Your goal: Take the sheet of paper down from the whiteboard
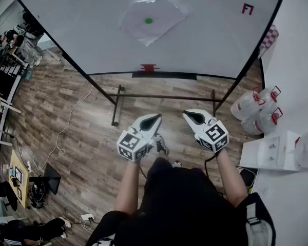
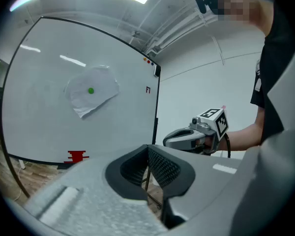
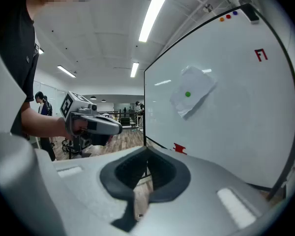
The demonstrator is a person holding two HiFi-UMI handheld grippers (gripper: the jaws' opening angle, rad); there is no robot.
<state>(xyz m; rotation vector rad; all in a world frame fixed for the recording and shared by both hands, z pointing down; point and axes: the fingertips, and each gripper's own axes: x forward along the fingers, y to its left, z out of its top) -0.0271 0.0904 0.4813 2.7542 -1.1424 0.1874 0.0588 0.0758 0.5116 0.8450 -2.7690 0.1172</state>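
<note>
- The sheet of paper (image 1: 164, 15) hangs on the whiteboard (image 1: 82, 29). It is crumpled and pinned near its middle by 1 green magnet (image 1: 149, 20).
- The left hand-held gripper (image 1: 155, 119) has its jaws pressed together with nothing between them. It is held out in front of the person, well apart from the board and pointing toward it.
- The right hand-held gripper (image 1: 189, 115) is just beside the left one. Its jaws also meet at the tips and it is empty, facing the board from the same stand-off.
- In the head view, both sit below the board's bottom edge, over the wooden floor (image 1: 92, 132). Neither is near the sheet.
- Progress, as I judge it: nothing is done yet. The paper is untouched and the magnet is in place, so this looks like the very start.
- What is left: bring 1 hand-held gripper up to the sheet, open its jaws, and pinch a loose edge. Then free the paper from the magnet and carry it away from the board.
- Likely snag: pulling against the magnet could tear the paper, so the magnet may need lifting off first.
</note>
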